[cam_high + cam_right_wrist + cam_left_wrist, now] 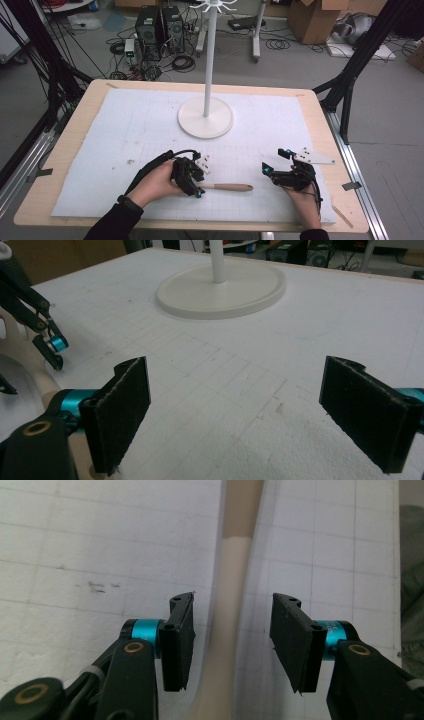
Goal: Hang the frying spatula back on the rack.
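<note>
A long utensil [227,187] with a tan wooden grip and a cream shaft lies flat on the white gridded mat [125,125] near the table's front edge. My left gripper [197,187] is down over its cream end. In the left gripper view the shaft [227,580] runs between the two jaws of my left gripper [232,605], with a gap on each side, so the pads do not press on it. My right gripper [276,161] rests to the right of the utensil, open and empty. In its own view my right gripper [237,370] has bare mat between the jaws.
A white stand with a round base [205,117] and a tall pole [209,55] occupies the mat's far middle; the base [220,290] lies ahead of my right gripper. Beyond the wooden table edge [70,130] are computer towers [160,25], cables and cardboard boxes [320,20].
</note>
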Available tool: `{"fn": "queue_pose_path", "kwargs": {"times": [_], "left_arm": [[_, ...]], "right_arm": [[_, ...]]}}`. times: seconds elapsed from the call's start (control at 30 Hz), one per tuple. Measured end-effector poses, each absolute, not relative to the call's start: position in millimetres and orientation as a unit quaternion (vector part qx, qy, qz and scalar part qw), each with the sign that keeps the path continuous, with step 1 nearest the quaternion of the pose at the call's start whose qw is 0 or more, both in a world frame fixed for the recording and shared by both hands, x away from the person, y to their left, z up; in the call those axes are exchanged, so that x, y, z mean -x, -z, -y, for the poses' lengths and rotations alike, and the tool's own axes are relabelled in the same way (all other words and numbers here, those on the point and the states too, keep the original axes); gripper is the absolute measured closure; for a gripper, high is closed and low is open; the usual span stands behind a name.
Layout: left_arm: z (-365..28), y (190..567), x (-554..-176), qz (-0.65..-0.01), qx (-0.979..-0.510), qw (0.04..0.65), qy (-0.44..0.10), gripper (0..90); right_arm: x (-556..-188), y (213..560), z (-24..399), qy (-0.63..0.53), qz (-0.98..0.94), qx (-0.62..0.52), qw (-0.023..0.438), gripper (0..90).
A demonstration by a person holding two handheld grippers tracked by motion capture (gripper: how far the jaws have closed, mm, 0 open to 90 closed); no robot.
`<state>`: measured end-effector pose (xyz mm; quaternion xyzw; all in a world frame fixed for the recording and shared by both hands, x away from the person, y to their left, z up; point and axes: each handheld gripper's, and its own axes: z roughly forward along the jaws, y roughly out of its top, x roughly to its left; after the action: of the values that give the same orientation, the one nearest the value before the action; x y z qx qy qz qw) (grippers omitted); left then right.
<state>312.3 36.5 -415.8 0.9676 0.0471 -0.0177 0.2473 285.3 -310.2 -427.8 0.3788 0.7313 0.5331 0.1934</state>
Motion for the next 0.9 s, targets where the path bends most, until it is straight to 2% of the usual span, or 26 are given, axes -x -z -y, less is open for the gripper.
{"fn": "queue_pose_path", "kwargs": {"times": [0.2, 0.53, 0.67, 0.9], "left_arm": [[-35.3, 415.0, -314.1, -0.044, -0.969, 0.241, 0.003, 62.6], [-32.8, 414.1, -310.3, -0.049, -0.972, 0.231, -0.01, 67.9], [-30.0, 412.9, -306.3, -0.04, -0.974, 0.223, -0.015, 74.4], [-27.4, 412.4, -300.8, -0.037, -0.976, 0.214, -0.034, 74.8]], "right_arm": [[-285.6, 428.1, 309.5, -0.531, -0.733, -0.377, 0.194, 12.1], [-285.5, 428.3, 308.6, -0.528, -0.735, -0.378, 0.195, 12.9], [-286.3, 428.7, 308.9, -0.528, -0.735, -0.378, 0.196, 13.1], [-285.4, 428.3, 308.8, -0.53, -0.734, -0.378, 0.192, 13.1]]}}
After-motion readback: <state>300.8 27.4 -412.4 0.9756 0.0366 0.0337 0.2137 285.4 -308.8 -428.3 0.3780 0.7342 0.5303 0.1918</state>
